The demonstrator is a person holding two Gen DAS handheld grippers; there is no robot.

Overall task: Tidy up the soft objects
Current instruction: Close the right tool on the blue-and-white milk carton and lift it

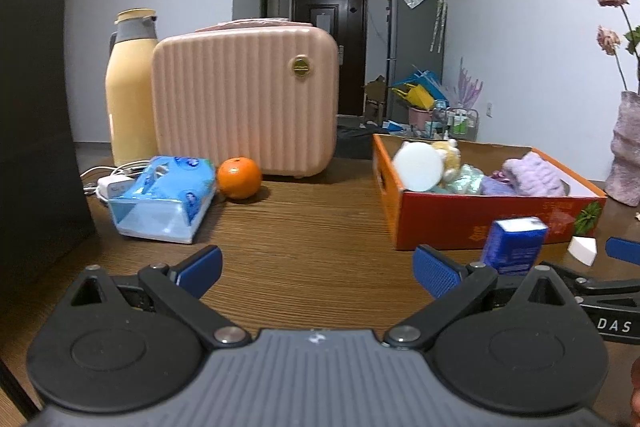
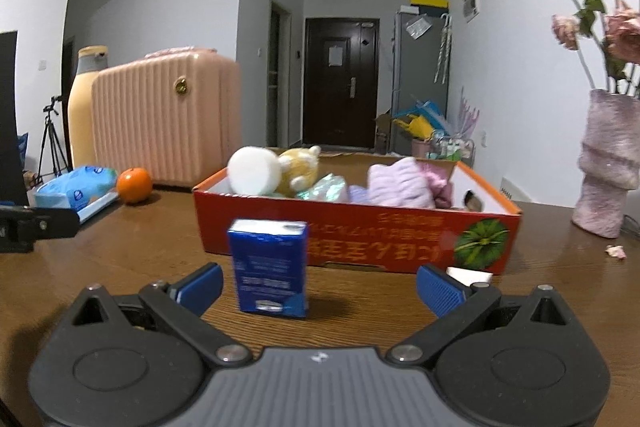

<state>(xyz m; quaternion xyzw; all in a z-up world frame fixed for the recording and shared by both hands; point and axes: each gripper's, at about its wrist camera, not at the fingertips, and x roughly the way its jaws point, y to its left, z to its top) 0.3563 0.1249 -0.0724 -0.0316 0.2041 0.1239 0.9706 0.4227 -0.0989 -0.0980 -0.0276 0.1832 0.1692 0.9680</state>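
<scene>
Before the red box (image 2: 352, 227) on the worktop (image 2: 140, 259), a blue tissue pack (image 2: 269, 267) stands upright at 12 o'clock between the right hand-held gripper's (image 2: 318, 287) spread jaws; the left hand-held gripper (image 1: 318, 269), also spread, sits farther off.

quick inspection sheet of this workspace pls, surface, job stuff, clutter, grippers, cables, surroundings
surface: wooden table, bare in the middle
job's things: red box holding a plush toy, purple towel, white roll; blue tissue pack upright before it; white sponge beside it
clutter: orange, wipes pack, pink case, flask, vase
grippers: left gripper open; right gripper open, facing the tissue pack
cables: white charger and cord by the wipes
surroundings: hallway, dark door, tripod
</scene>
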